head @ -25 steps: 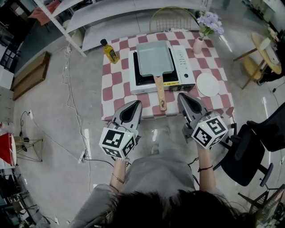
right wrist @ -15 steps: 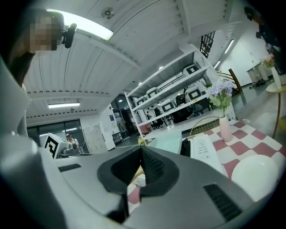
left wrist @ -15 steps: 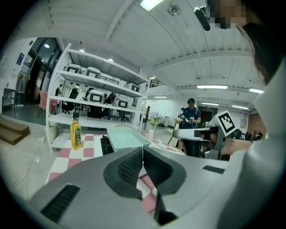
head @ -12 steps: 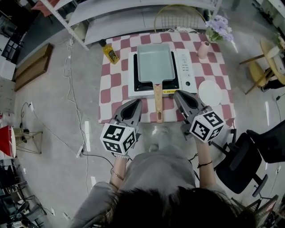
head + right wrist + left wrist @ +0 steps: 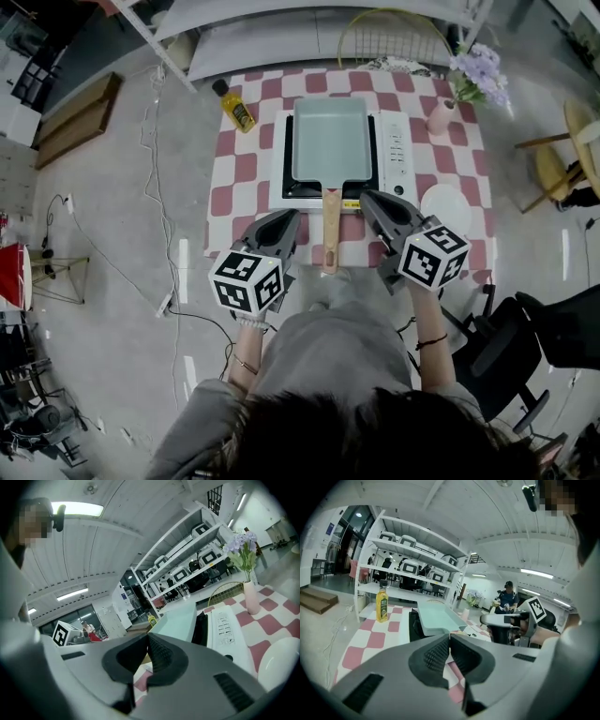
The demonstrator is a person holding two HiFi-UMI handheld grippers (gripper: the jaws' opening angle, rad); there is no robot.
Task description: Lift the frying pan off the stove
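Observation:
A pale green rectangular frying pan rests on a white portable stove in the middle of the checked table; its wooden handle points toward me. My left gripper hovers above the table's near edge, left of the handle, shut and empty. My right gripper hangs just right of the handle near the stove's front corner, also shut and empty. The pan shows beyond the closed jaws in the left gripper view, and the pan and the stove appear in the right gripper view.
A yellow oil bottle stands at the table's back left. A white plate lies right of the stove, and a pink vase with purple flowers stands at the back right. A black chair stands to my right; cables run over the floor at left.
Both grippers have moved forward toward the table, now flanking the pan's handle. Their jaws stayed shut.

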